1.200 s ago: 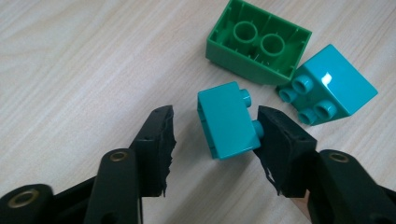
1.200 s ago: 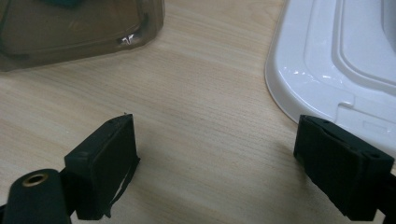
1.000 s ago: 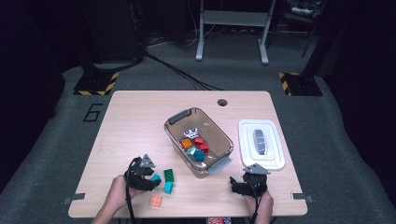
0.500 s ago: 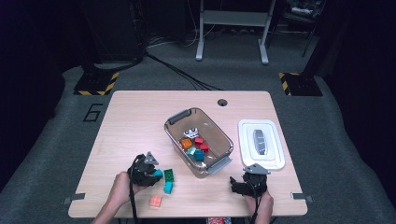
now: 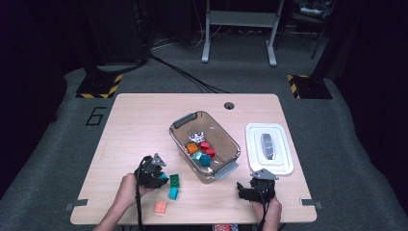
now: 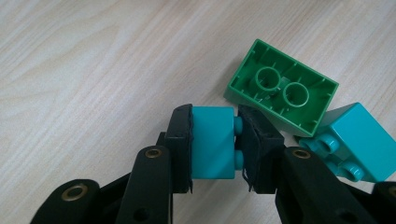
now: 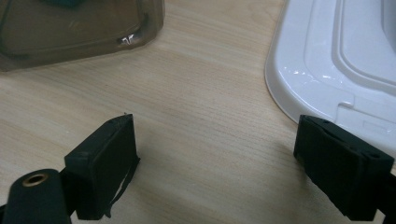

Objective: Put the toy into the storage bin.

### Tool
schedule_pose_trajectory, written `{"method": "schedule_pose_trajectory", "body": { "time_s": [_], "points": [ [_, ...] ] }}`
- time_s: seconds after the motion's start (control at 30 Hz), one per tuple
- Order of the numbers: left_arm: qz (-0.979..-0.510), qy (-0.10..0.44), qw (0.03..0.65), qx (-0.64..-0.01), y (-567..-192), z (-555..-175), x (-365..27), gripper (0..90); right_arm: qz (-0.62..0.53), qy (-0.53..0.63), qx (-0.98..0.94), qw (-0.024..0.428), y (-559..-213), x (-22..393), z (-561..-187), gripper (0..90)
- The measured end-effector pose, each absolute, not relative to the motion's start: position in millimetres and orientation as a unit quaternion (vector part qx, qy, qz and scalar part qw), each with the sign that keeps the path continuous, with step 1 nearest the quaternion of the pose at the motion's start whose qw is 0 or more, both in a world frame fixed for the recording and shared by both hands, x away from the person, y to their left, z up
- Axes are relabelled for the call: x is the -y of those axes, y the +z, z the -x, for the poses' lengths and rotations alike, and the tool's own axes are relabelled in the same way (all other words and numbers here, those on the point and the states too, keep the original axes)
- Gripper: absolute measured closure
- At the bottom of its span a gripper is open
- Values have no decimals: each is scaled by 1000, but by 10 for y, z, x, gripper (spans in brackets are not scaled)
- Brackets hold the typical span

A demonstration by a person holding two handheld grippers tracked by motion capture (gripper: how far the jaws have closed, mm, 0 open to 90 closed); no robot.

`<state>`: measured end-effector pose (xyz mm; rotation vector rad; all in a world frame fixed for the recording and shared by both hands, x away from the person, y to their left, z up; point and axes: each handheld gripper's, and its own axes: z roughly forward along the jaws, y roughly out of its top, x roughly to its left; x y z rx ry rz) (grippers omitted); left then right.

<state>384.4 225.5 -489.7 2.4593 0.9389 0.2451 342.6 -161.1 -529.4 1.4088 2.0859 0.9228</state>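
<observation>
My left gripper (image 6: 215, 144) is shut on a small teal brick (image 6: 212, 142), which lies on its side with its studs against the right pad; the jaws have just been closing on it. In the high view the left gripper (image 5: 161, 177) sits at the table's front left, beside a green brick (image 5: 174, 180). That green brick (image 6: 282, 93) lies upside down just beyond the held one. A second teal brick (image 6: 357, 140) leans against it. My right gripper (image 7: 215, 123) is open over bare wood, and the high view has it (image 5: 255, 186) at the front right.
A clear bin (image 5: 185, 119) with several coloured bricks stands mid-table, its corner (image 7: 116, 28) ahead of the right gripper. A white lid (image 5: 279, 161) lies right of it, its edge (image 7: 327, 70) near the right jaw. The second teal brick (image 5: 173, 193) and an orange brick (image 5: 160, 207) lie near the front edge.
The left gripper has edged slightly right toward the bricks, and its jaws have closed onto the small teal brick. The right hand and gripper have not moved.
</observation>
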Motion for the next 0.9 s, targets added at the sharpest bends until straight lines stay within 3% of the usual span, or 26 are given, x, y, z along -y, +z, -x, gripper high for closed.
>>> {"method": "schedule_pose_trajectory", "body": {
  "time_s": [0.9],
  "points": [
    [-880,139,302,-340,-4058,-4127,-2414,670,-512,335,-757,228,-5294,1611,-3427,123]
  ]
}}
